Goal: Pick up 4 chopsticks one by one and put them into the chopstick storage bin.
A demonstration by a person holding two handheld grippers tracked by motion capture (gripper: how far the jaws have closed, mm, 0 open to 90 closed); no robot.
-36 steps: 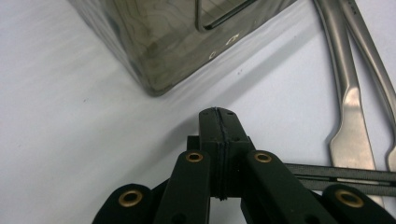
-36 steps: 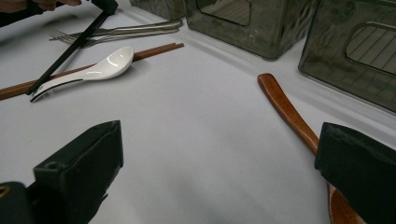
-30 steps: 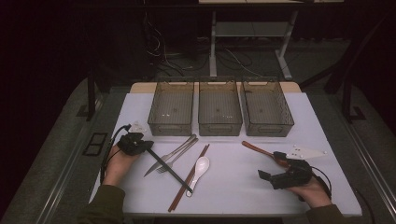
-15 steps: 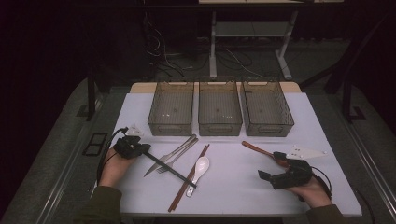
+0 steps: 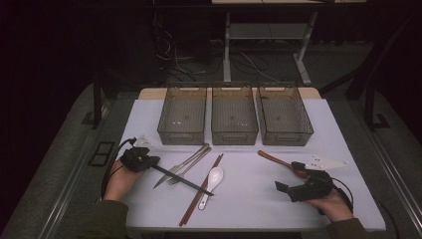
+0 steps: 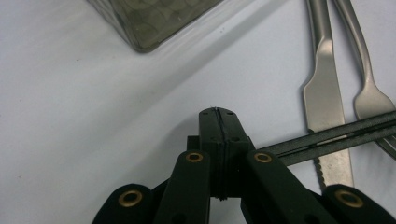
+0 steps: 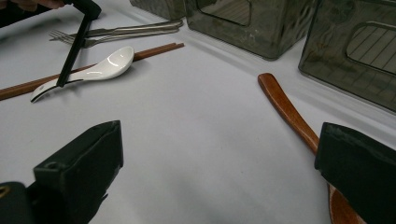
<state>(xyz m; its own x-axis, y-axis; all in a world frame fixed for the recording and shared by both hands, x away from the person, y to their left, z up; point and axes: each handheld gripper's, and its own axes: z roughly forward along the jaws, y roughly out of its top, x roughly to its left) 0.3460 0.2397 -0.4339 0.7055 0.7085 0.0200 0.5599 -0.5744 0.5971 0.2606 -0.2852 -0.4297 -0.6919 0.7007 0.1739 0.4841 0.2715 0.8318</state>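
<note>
Dark floor and cable clutter are seen behind a white table (image 5: 249, 204), at whose far side three smoky plastic bins (image 5: 234, 115) are lined up in a row.

On the near left, the left gripper (image 5: 149, 163) is held in a hand, and its jaws are pressed together on one end of a pair of black chopsticks (image 5: 184, 181). From the gripper's tip the black chopsticks are carried out to its right, tilted, with the far ends resting on the handle of a white ceramic spoon (image 5: 211, 180). In the left gripper view, the clamped sticks (image 6: 336, 137) are seen crossing over a steel knife (image 6: 322, 98) and a steel fork (image 6: 369, 93), which lie side by side just ahead of the jaws. A corner of the nearest bin (image 6: 149, 21) is seen further ahead and to the left.

A pair of brown wooden chopsticks (image 5: 201, 190) is laid beneath the white spoon, beyond the black pair's far ends.

On the near right, the right gripper (image 5: 284, 186) is held with its jaws spread wide and nothing between them. A reddish wooden spoon (image 7: 287, 109) is seen running along the inside of its right-hand jaw, and the bowl is partly hidden behind that jaw.
</note>
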